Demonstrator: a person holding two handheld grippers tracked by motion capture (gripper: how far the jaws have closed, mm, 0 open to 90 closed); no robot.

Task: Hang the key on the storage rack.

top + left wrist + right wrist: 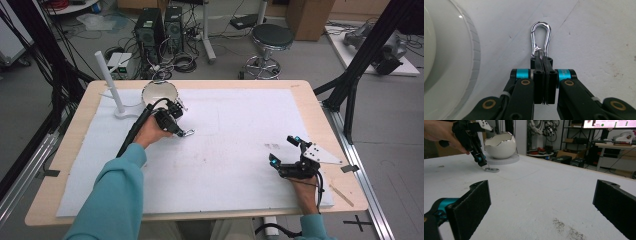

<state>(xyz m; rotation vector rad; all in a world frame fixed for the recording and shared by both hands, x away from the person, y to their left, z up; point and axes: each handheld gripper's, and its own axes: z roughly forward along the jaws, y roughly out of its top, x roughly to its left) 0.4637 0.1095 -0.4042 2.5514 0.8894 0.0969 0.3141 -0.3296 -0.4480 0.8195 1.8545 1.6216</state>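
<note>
The carabiner [541,38] is pinched at its end by the left claw [543,58] beside the white bowl [160,92]; the right claw [286,150] is held wide open, empty, on the bench [240,130].

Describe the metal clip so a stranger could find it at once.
Start at the white eggshell-shaped bowl at the table's far left. Just in front of it, on the white mat, lies the carabiner, pinched at one end by the left gripper. It is the small shiny silver loop there.

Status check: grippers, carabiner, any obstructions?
Left gripper shut on carabiner, flat on the mat. Right gripper open, idle. White bowl close beside; nothing blocking.
</note>
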